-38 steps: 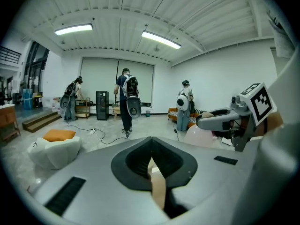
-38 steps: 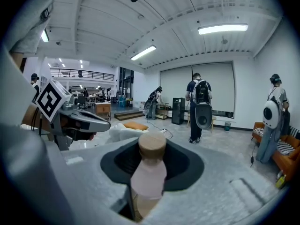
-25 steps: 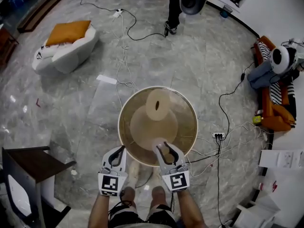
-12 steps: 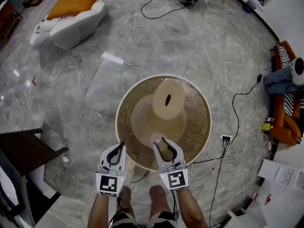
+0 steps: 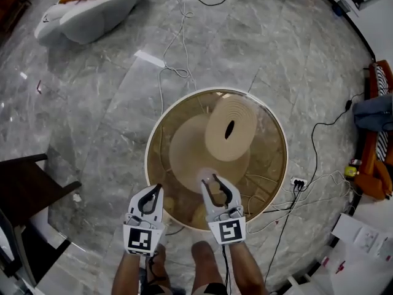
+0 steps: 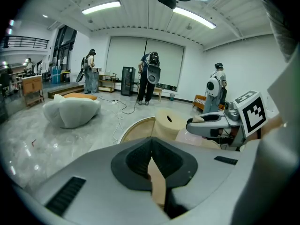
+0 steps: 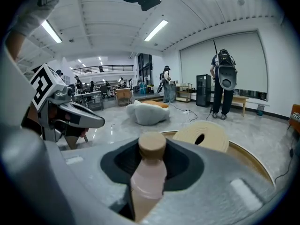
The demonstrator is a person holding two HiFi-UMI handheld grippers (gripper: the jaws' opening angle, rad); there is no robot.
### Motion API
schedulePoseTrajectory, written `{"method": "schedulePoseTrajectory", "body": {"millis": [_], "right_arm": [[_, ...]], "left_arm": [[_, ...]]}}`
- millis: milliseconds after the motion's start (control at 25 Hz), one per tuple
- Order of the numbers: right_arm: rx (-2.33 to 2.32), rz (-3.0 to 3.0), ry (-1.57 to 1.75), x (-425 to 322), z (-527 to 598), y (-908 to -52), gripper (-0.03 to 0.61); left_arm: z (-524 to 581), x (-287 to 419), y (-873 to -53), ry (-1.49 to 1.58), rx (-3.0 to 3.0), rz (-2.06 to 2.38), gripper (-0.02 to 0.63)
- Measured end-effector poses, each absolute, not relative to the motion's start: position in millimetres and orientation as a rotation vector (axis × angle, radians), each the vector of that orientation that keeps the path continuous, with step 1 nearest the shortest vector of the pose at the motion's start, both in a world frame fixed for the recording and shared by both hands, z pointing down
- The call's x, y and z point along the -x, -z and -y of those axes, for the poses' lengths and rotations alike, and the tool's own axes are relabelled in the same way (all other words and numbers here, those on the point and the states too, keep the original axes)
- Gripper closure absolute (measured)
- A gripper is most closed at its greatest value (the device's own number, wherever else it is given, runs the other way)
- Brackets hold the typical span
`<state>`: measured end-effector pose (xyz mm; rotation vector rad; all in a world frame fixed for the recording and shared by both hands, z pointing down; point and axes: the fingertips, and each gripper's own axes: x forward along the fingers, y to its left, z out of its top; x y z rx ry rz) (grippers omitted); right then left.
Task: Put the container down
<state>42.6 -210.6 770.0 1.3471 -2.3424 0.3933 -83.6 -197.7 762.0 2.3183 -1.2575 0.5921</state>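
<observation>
right gripper [image 5: 216, 183] clamps a pale pink bottle [image 7: 148, 175] with a tan cap, upright, above the near edge of the round glass table [image 5: 270, 118]; left gripper [image 5: 151, 192] has its jaws together.

Pale-grey left hand-held gripper [image 5: 155, 191] and right hand-held gripper [image 5: 214, 182], black-and-white marker cubes [image 5: 140, 240].

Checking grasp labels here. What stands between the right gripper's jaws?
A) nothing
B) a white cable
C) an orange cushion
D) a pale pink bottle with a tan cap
D: in the right gripper view, the jaws of the right gripper press on a pale pink bottle with a tan cap.
</observation>
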Motion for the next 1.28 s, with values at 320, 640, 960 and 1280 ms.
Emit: {"method": "schedulePoseTrajectory", "body": {"millis": [320, 640, 960, 1280], "right_arm": [[-1.319, 2.323, -0.417, -47, 216, -826, 0.449], [-1.289, 2.331, -0.417, -41, 214, -852, 0.449], [-1.269, 2.343, -0.368, -37, 216, -864, 0.449], [-1.275, 2.337, -0.33, -33, 213, -868, 0.446]], "left_arm": [[201, 76, -808, -0.592, -2.255, 1.254, 0.595], [195, 78, -830, -0.594, -2.222, 1.264, 0.595], [189, 78, -845, -0.583, -2.198, 1.274, 0.595], [184, 78, -853, -0.583, -2.185, 1.278, 0.595]]}}
